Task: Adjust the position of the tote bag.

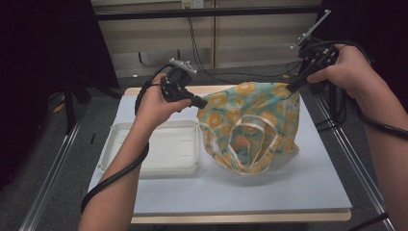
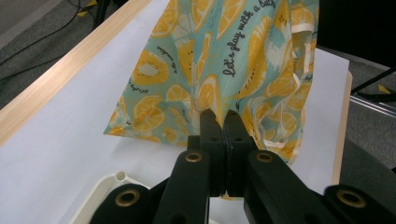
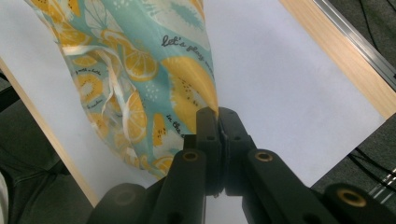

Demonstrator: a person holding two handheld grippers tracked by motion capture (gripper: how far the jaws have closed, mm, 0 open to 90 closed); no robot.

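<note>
left gripper (image 1: 201,102): i am pinching my two jaws tight together on the left upper corner of the fruit-print bag (image 1: 250,126), with the cloth caught between them.
right gripper (image 1: 291,86): i am clamping my jaws closed on the right upper corner of the same bag, higher and farther back than my left one.
fruit-print bag: it is hanging stretched between my two grips over the middle of the white mat (image 1: 288,187), its lower edge sagging onto the mat and its pale handles (image 1: 250,144) drooping down the near side.
white tray (image 1: 159,149): it is lying on the mat's left part, just left of the bag and right under my left forearm.
table edge (image 1: 240,216): the wooden rim is showing along the near side.
cables (image 1: 202,53): they are dangling behind the table, well apart from the bag.
</note>
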